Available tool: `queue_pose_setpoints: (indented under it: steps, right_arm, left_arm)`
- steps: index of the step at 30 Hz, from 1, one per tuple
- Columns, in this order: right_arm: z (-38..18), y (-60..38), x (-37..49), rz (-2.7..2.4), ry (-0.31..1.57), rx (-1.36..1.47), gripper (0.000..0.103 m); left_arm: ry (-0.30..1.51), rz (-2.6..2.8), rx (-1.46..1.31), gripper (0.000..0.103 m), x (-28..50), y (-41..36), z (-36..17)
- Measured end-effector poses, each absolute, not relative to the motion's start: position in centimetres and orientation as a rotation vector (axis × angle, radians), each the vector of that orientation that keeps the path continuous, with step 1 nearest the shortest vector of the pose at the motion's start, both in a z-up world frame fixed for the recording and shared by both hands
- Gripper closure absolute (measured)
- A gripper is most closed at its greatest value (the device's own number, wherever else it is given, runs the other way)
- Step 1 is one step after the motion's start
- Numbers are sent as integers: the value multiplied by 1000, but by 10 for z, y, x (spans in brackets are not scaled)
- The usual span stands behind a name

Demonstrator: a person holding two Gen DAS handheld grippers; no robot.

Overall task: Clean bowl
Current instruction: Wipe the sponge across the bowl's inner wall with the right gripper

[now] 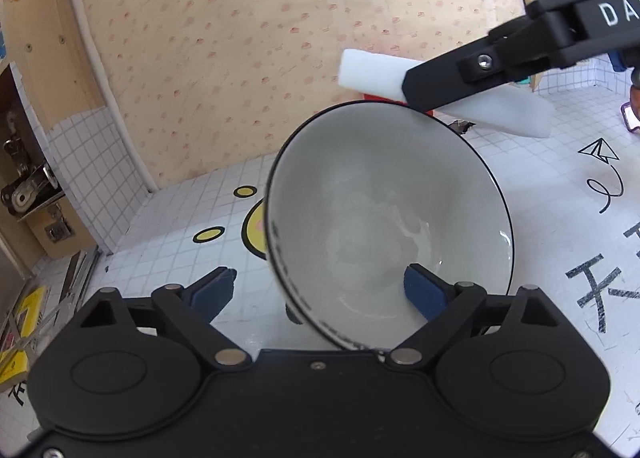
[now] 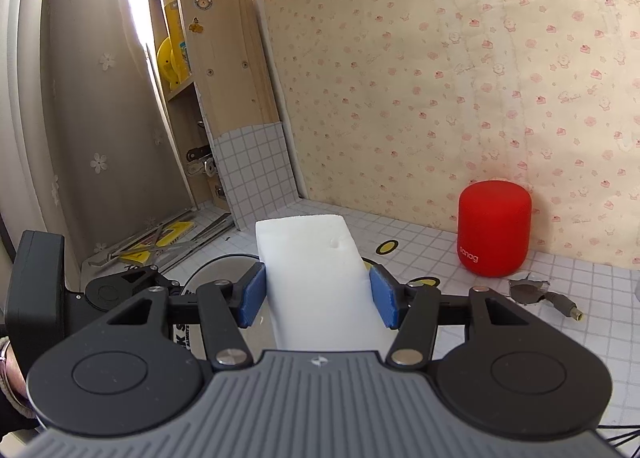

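A white bowl point(image 1: 384, 218) with a thin black rim is tipped up on the tiled table point(image 1: 180, 258), its opening facing the left wrist camera and pale smears on its inside. My left gripper point(image 1: 320, 286) straddles the bowl's near wall. Its right pad point(image 1: 424, 290) is inside the bowl, and its left pad point(image 1: 214, 290) is outside, with a gap to the wall. A white sponge block point(image 2: 312, 258) is clamped between the blue pads of my right gripper point(image 2: 316, 294). In the left wrist view the sponge point(image 1: 372, 74) hovers just above the bowl's far rim.
A red cylindrical speaker point(image 2: 494, 234) stands against the wallpapered wall at the right. Beside it are a torn hole point(image 2: 528, 292) in the table cover and a cable plug point(image 2: 566, 308). A wooden shelf point(image 2: 224, 58) and loose metal tools point(image 2: 160, 246) fill the left corner.
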State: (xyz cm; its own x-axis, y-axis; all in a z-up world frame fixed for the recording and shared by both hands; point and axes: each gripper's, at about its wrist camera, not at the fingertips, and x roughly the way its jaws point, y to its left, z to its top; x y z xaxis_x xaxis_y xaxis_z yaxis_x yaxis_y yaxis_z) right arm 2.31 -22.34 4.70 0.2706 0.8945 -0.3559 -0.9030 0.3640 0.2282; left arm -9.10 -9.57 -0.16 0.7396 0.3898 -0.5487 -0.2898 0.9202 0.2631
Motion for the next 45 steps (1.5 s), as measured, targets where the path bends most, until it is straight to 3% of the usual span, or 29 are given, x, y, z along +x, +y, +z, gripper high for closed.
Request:
queue_pose_setpoints:
  steps: [18, 45]
  right_arm:
    - [28, -249, 38, 1185, 521, 96, 45]
    - [14, -241, 30, 1192, 538, 52, 44]
  left_arm:
    - [639, 383, 127, 9, -91, -93, -2]
    - [651, 396, 93, 6, -84, -94, -1]
